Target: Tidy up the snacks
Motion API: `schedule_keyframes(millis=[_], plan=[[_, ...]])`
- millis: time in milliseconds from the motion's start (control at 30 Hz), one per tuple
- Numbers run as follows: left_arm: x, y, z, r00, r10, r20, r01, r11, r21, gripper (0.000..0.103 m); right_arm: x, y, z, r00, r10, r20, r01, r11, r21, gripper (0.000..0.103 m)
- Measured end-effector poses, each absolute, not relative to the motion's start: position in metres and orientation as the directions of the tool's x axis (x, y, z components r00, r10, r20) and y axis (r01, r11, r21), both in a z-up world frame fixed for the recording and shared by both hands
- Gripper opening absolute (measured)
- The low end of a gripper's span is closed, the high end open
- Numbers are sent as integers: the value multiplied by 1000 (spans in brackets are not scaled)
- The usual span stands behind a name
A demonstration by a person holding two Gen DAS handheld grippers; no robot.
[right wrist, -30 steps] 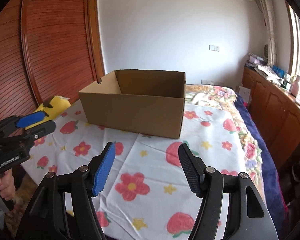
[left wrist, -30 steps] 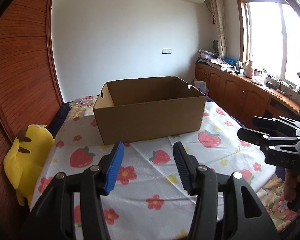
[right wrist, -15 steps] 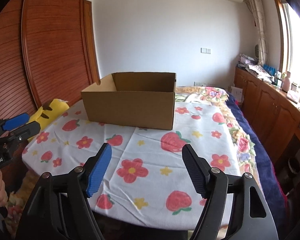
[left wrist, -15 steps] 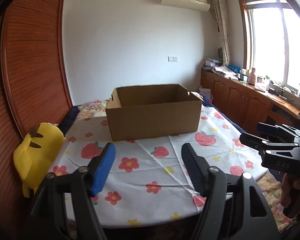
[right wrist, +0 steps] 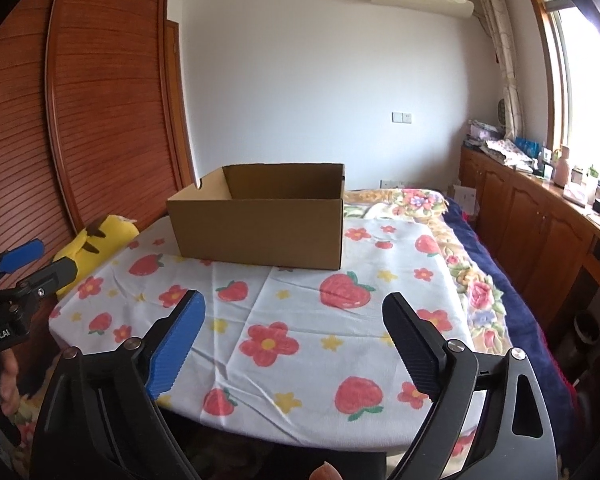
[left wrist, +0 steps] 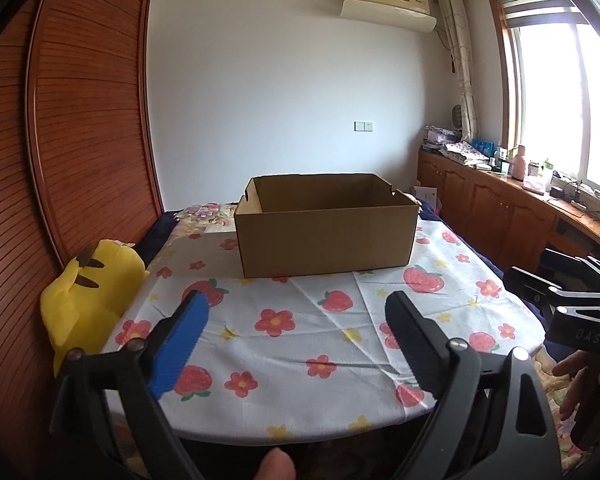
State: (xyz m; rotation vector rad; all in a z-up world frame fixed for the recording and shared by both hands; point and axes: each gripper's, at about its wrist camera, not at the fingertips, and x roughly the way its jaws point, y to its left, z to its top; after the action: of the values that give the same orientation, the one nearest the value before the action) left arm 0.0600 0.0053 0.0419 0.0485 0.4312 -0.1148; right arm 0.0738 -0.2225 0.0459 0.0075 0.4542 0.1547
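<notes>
honestly, both the left tongs (left wrist: 296, 344) and right tongs (right wrist: 292, 344) hang wide apart, holding nothing; no snacks visible, so the cardboard box (left wrist: 326, 226) might just get bumped.

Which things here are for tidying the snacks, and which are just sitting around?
For the job:
- cardboard box, open on top
- left gripper, open and holding nothing
- right gripper, open and holding nothing
No snacks show in either view.

Just lying about:
- yellow plush toy beside the table
- strawberry tablecloth under the box
- air conditioner on the wall
</notes>
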Motion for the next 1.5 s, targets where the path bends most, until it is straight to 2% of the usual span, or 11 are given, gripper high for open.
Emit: schedule_keyframes(millis=[167,233,700,1500], plan=[[57,6,38,905,-84,-418,108,994,34,94,70,-222,42,886,143,-441,-139,989,41,94],[55,6,37,906,-89,-414,111,993,31,103,70,-223,41,888,139,-439,-134,990,43,94],[44,6,40,922,-68,-381,92,995,46,103,67,-228,42,900,109,-422,-104,994,35,98],[43,9,38,922,-53,-384,74,996,41,103,63,-230,47,905,105,-413,-100,994,35,101]])
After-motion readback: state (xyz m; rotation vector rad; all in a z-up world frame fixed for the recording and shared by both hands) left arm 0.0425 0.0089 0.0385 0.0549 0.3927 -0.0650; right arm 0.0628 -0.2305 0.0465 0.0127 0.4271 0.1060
